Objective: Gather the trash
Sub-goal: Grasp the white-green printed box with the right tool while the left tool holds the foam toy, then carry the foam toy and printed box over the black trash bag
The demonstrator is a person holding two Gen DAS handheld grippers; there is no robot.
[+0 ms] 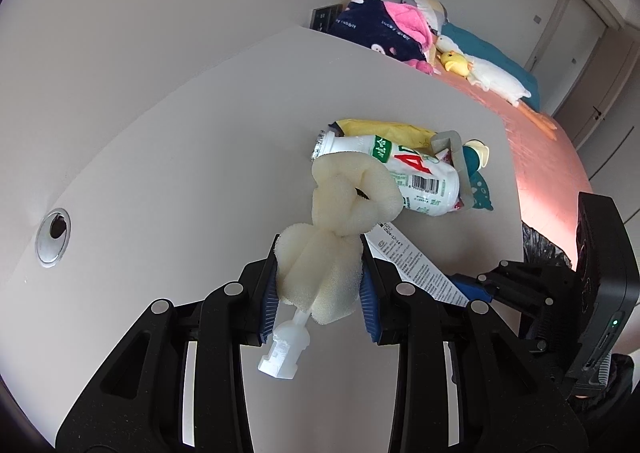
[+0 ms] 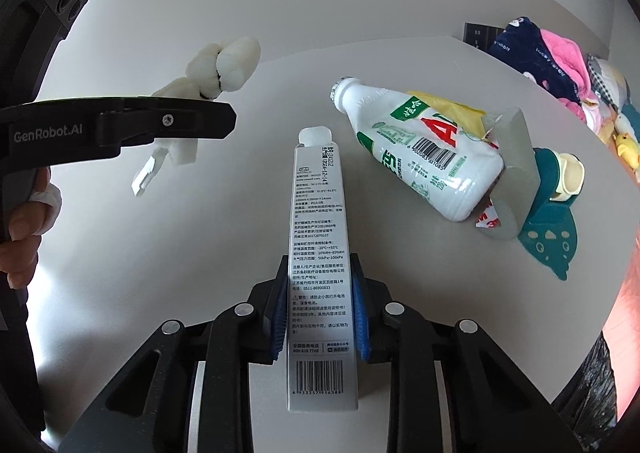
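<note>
My left gripper (image 1: 320, 277) is shut on a cream foam brush head (image 1: 344, 205), whose white plastic stem (image 1: 286, 349) hangs below the pads, lifted over the white table (image 1: 160, 173). My right gripper (image 2: 320, 313) is shut on a narrow white printed box (image 2: 316, 213), its blue pads pressing both long sides. Beyond the box lie a white drink bottle (image 2: 420, 149) on its side, a yellow wrapper (image 2: 448, 105), a grey block (image 2: 516, 173) and a teal item (image 2: 548, 237). In the right wrist view the foam brush (image 2: 224, 65) shows at upper left.
A black trash bag (image 1: 544, 249) sits off the table's right edge. A cable hole (image 1: 53, 235) is at the table's left. Behind the table is a bed (image 1: 552, 157) with a pink sheet, plush toys (image 1: 456, 63) and folded clothes (image 1: 380, 29). A hand (image 2: 28, 221) holds the left gripper.
</note>
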